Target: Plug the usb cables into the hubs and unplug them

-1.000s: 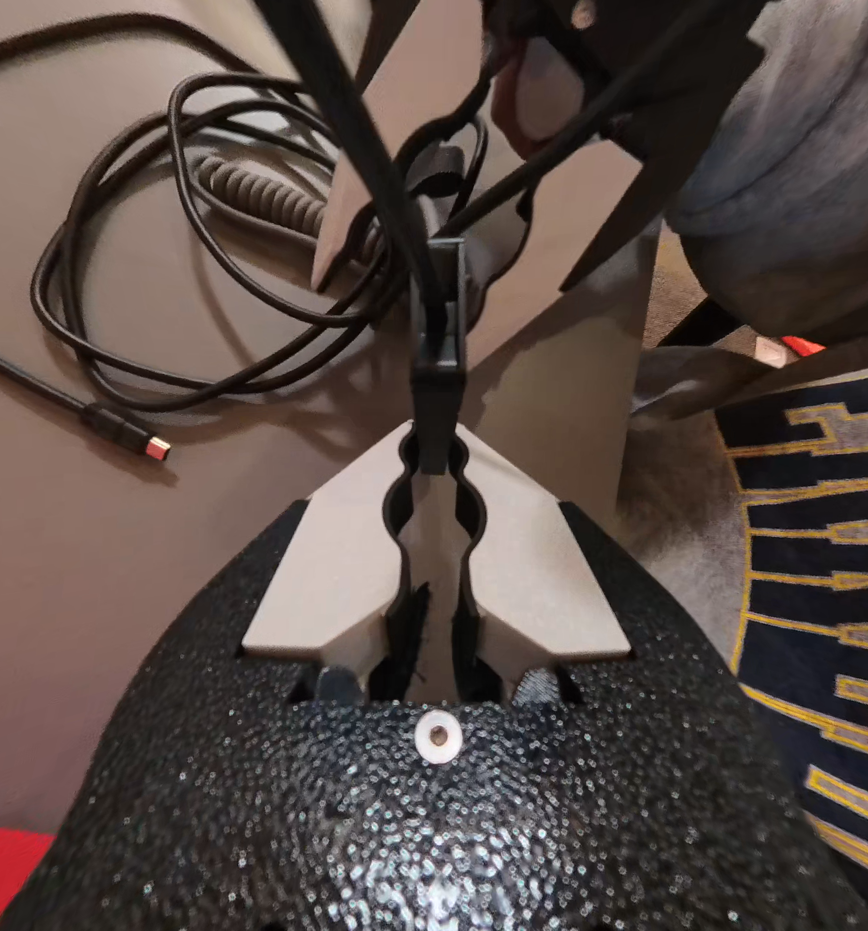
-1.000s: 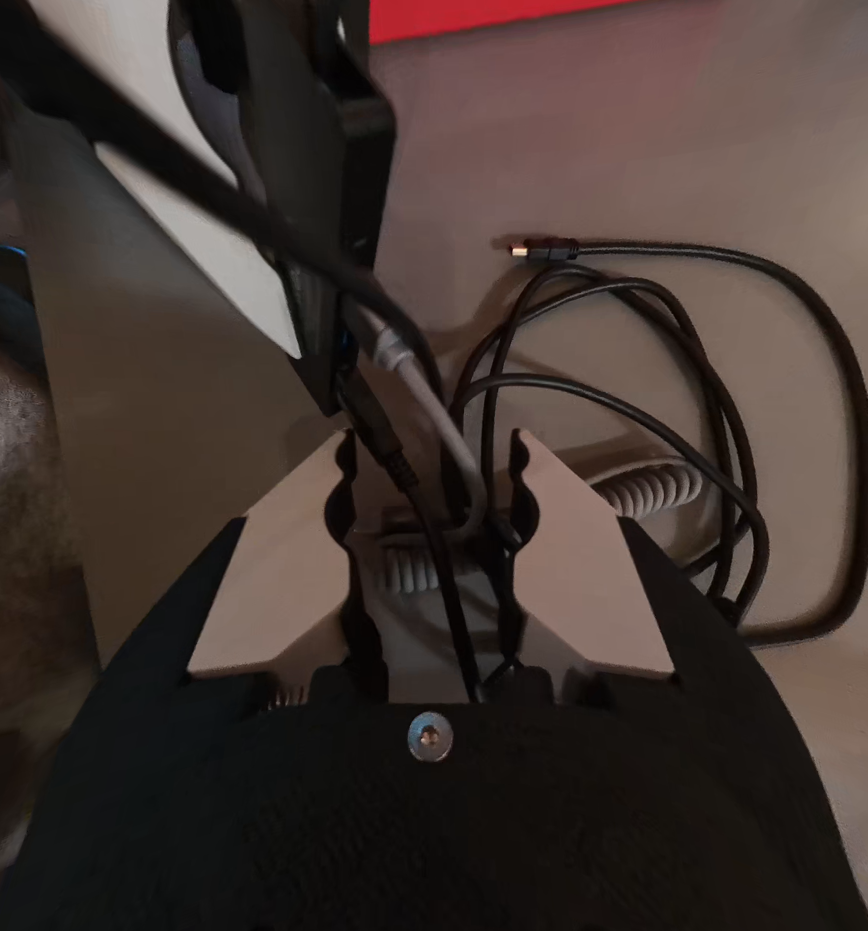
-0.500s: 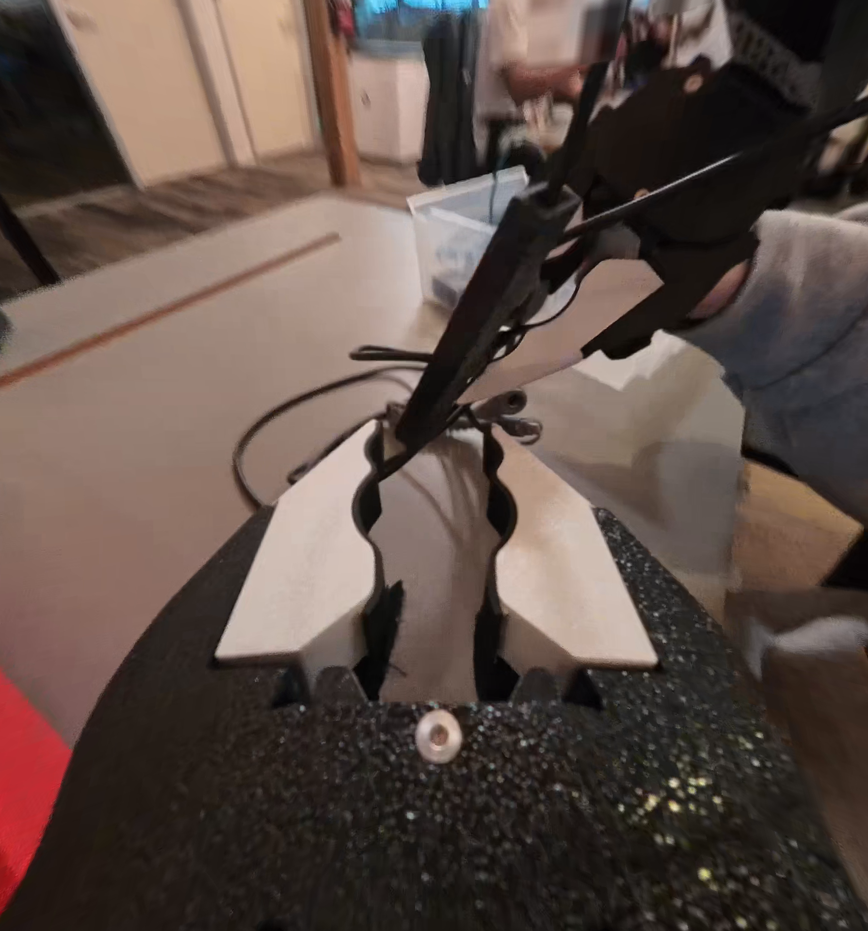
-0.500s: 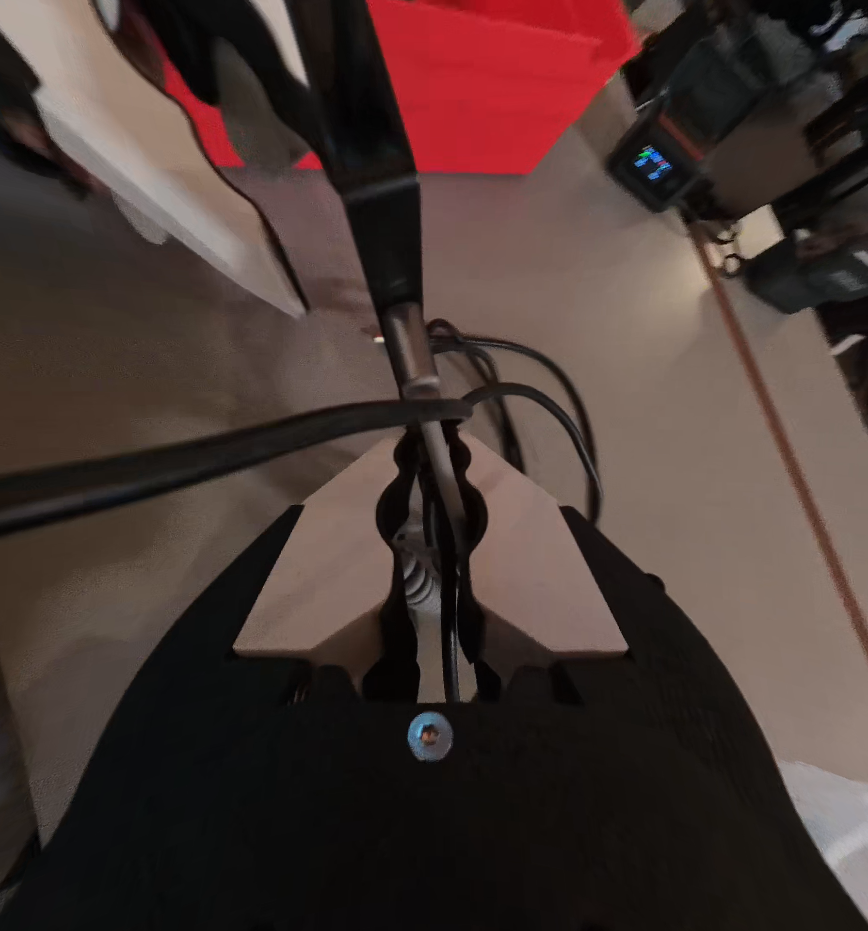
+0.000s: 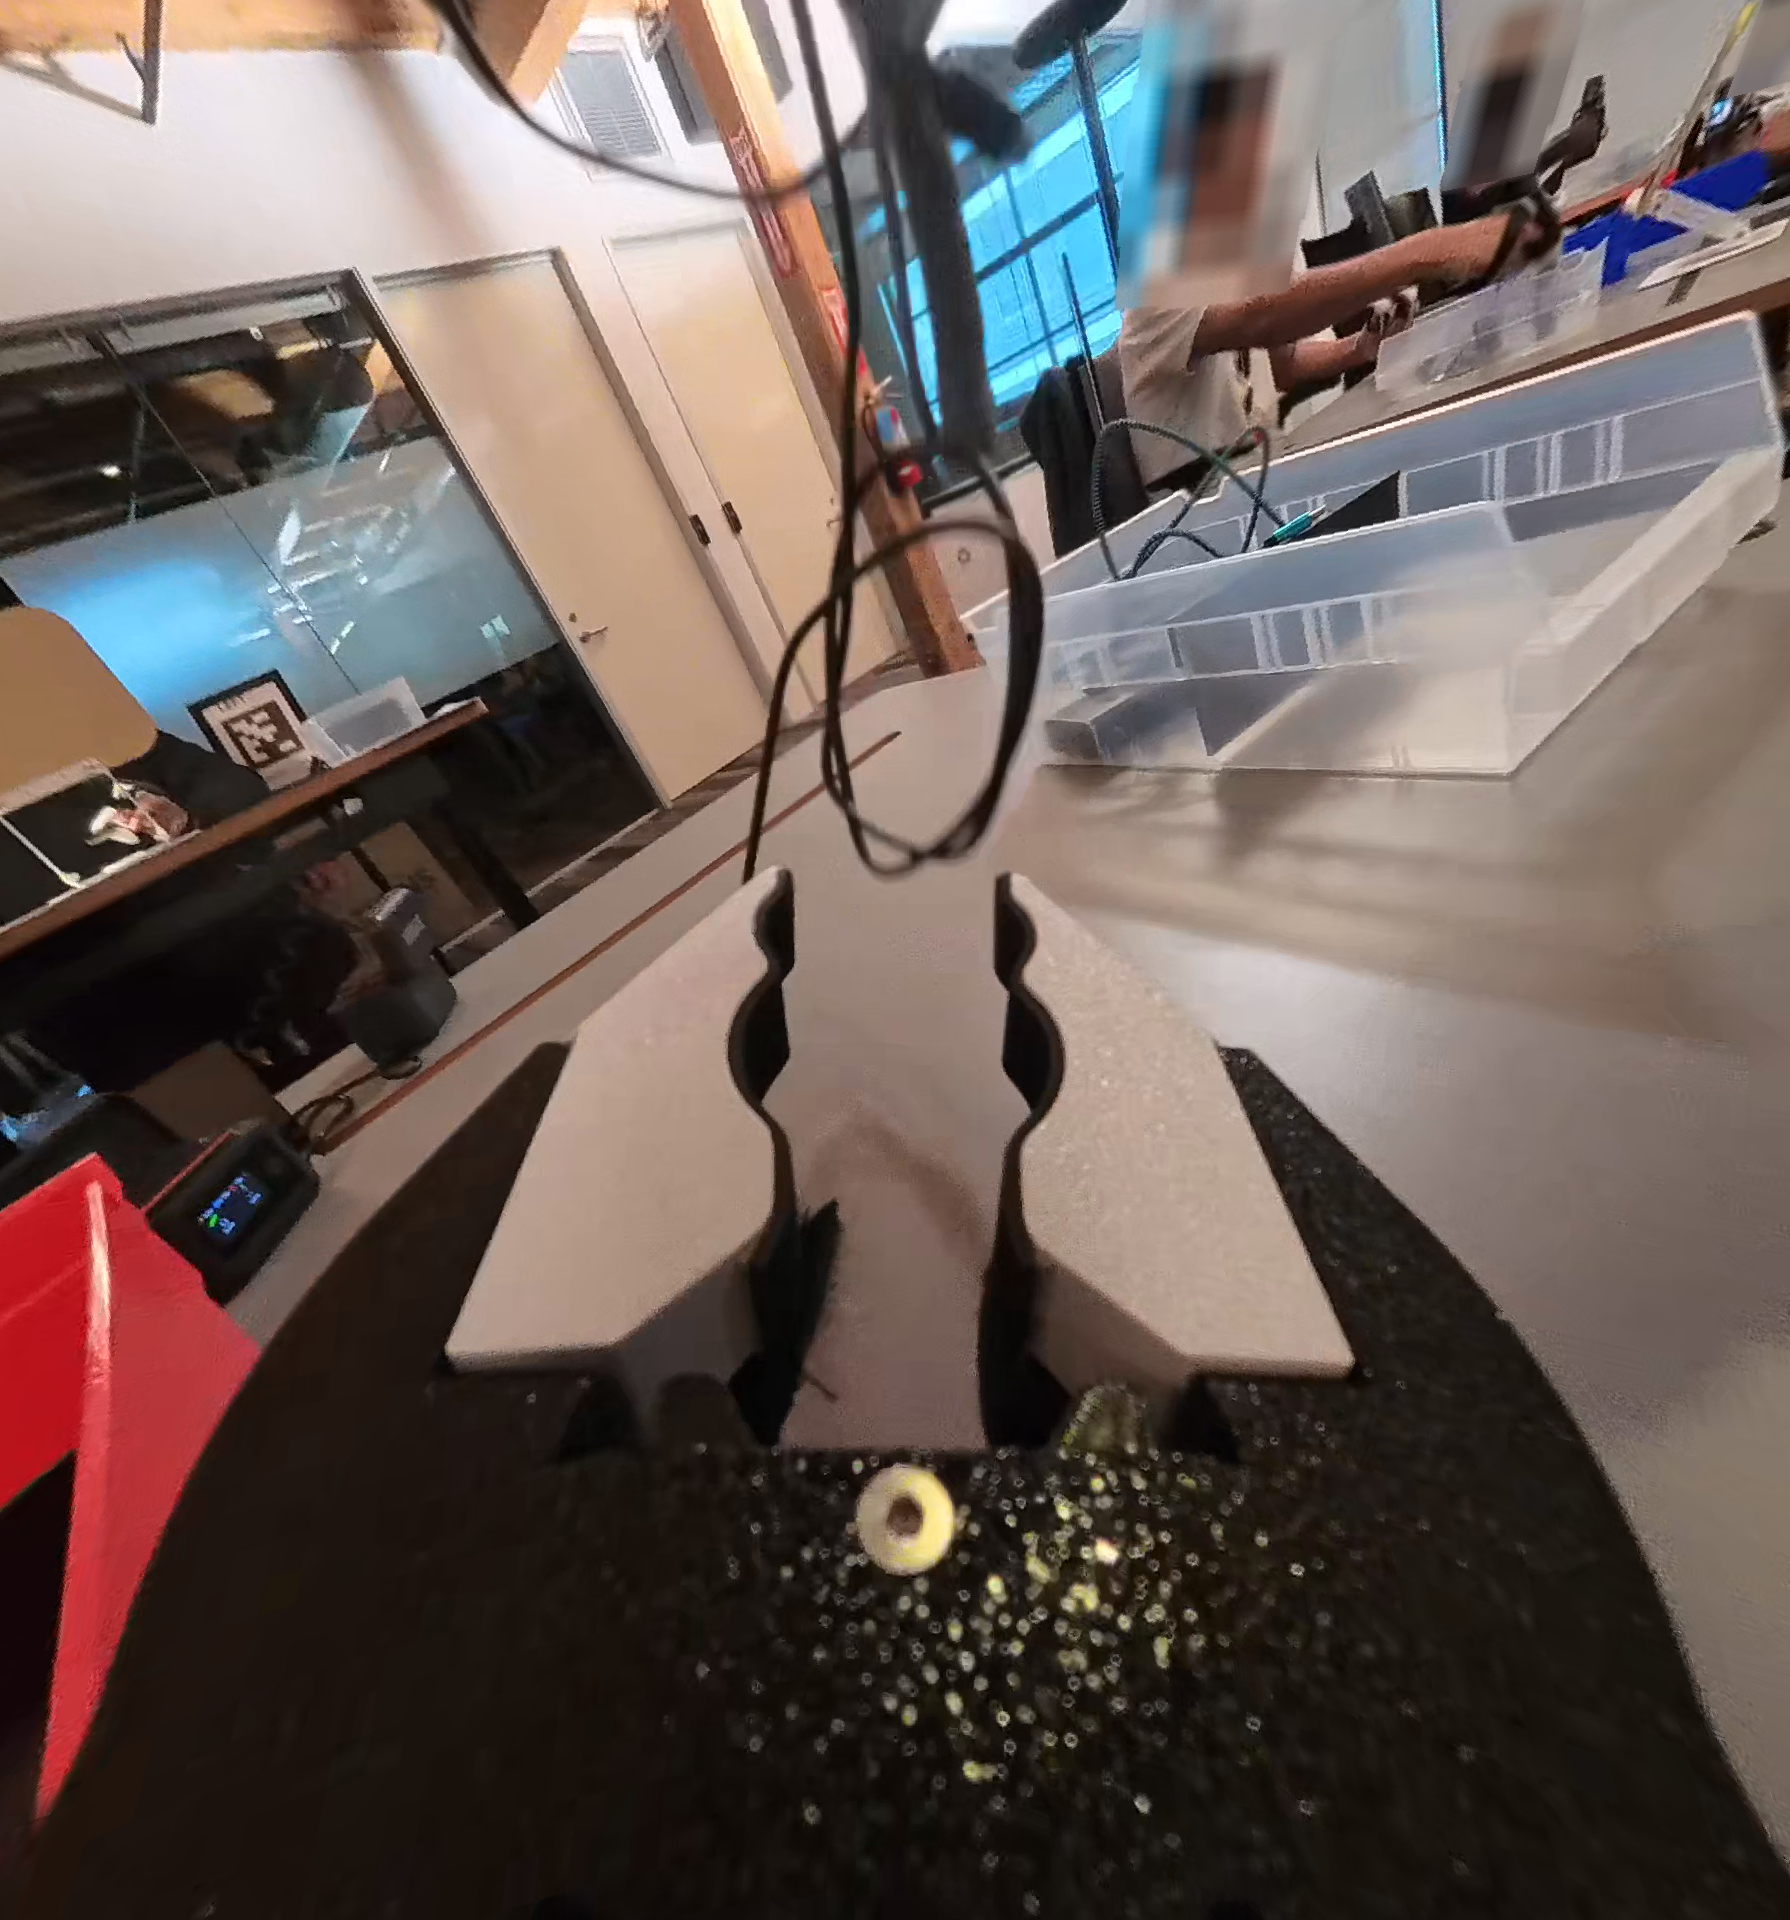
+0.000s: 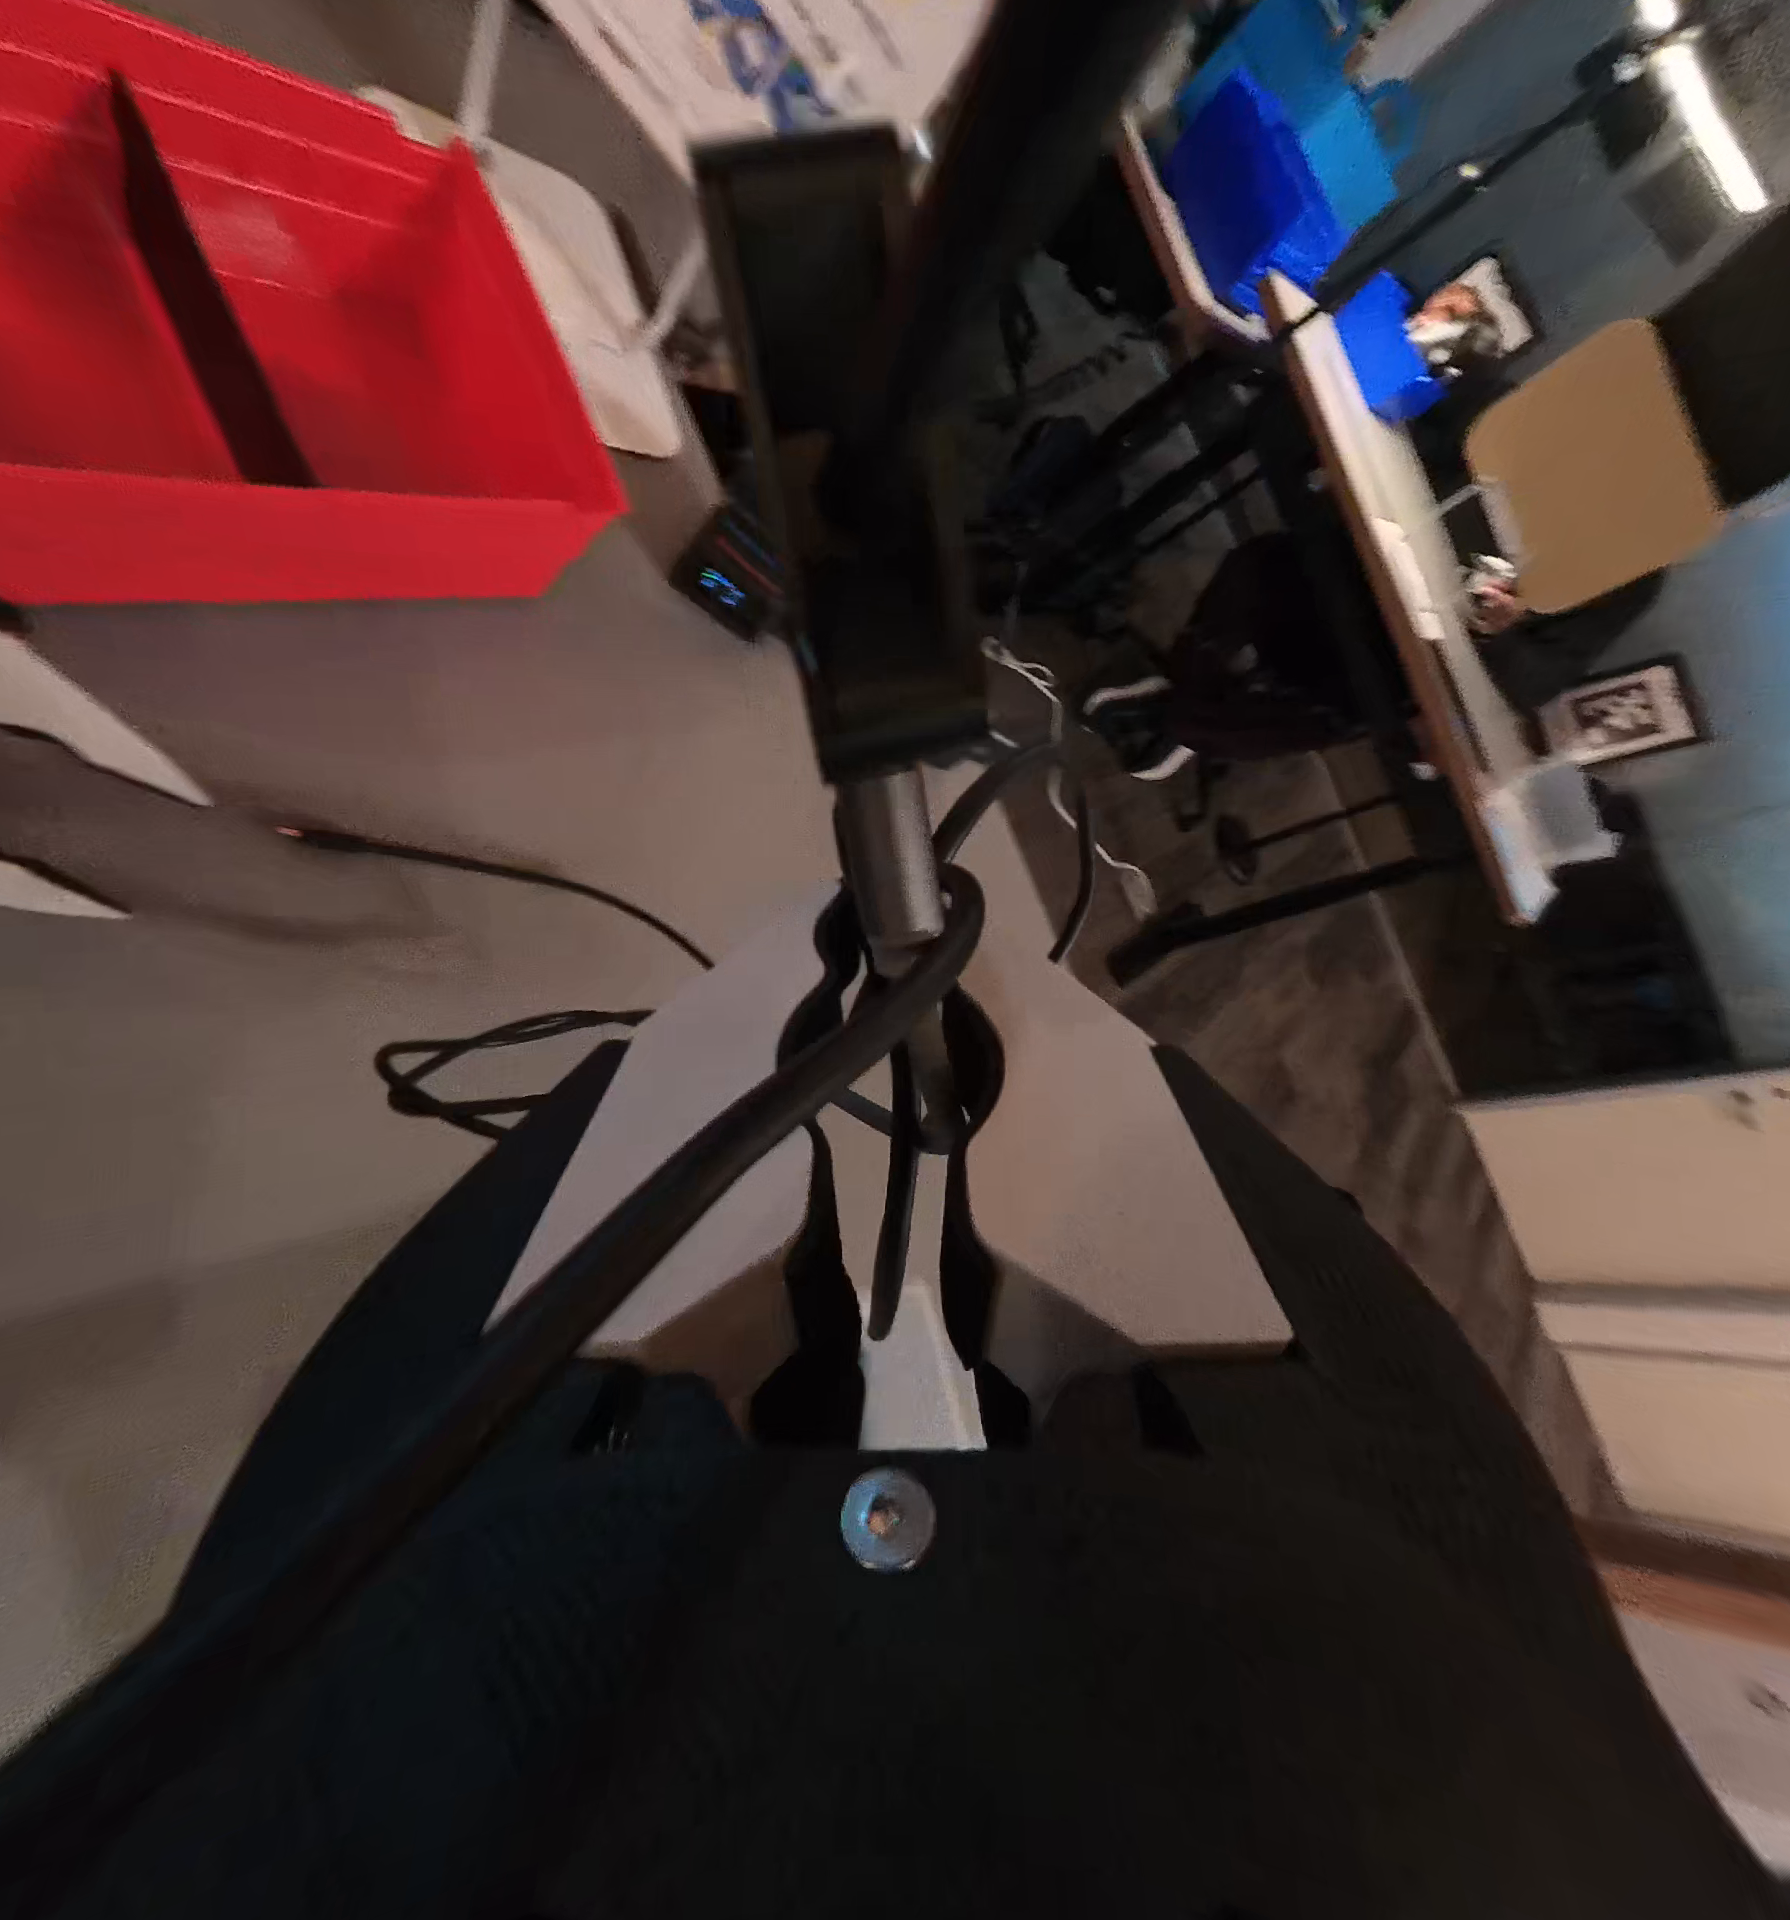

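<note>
1. left gripper (image 5: 893,899): grey fingers spread wide, nothing between them, bare grey tabletop (image 5: 1390,1039) seen through the gap.
2. just past the left fingertips a loop of thin black usb cable (image 5: 912,727) hangs from above, its lowest bend close over the tips, not touching them.
3. far right of the left gripper, a clear plastic compartment tray (image 5: 1442,623) sits on the tabletop; cables lie in its far end.
4. near left in the left wrist view: corner of a red plastic bin (image 5: 70,1403), and beyond it a small black device with a lit screen (image 5: 236,1216).
5. right gripper (image 6: 896,951): fingers drawn close together, pinching the cable just behind a silver metal usb plug (image 6: 896,862); a thick black cord (image 6: 725,1132) loops around the plug's base and runs near-left across the left finger.
6. the silver plug is seated in the end of a long black usb hub (image 6: 849,499), which stands up and away from the right gripper, hanging in the air; view is blurred.
7. left of the right gripper: more thin black cable (image 6: 475,1070) lies coiled on the tabletop, well apart from the hub.
8. far left in the right wrist view: the red bin, divided, on the table.
9. left edge of the right wrist view: a blurred grey finger of the other gripper (image 6: 39,727).
</note>
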`<state>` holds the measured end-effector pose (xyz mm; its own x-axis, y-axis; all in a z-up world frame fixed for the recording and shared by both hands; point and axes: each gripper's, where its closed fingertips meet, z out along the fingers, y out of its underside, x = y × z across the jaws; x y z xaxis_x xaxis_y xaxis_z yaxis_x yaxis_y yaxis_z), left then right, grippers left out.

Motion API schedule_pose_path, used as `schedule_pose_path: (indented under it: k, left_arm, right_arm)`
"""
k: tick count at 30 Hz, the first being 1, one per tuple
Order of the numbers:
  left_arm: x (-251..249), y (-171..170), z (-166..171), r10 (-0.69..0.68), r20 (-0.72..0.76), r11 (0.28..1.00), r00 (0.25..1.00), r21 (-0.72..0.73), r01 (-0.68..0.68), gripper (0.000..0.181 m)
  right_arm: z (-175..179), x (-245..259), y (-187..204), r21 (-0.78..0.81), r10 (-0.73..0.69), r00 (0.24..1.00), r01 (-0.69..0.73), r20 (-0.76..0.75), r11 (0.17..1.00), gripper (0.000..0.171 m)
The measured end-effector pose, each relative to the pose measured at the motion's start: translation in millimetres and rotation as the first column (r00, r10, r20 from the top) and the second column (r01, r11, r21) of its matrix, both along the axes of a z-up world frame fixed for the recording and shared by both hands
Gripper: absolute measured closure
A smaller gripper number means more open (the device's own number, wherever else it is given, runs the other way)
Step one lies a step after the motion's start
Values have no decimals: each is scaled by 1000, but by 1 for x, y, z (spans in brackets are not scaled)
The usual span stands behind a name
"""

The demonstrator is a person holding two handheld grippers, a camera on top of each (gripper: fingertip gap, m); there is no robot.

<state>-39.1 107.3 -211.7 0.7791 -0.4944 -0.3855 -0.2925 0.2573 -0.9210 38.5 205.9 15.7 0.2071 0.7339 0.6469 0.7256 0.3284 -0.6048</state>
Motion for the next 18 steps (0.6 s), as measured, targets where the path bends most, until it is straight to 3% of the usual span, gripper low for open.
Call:
schedule_pose_path:
  k: [6,18]
  left_arm:
    - [1,0,-3,-7,6,1000,1000,-19,7,146]
    - [-2,5,-12,-10,47,995,999,-101,15,153]
  right_arm:
    - [97,60,26,147,-198,980,192,29,970,161]
    - [294,163,51,314,-498,860,507,-114,803,162]
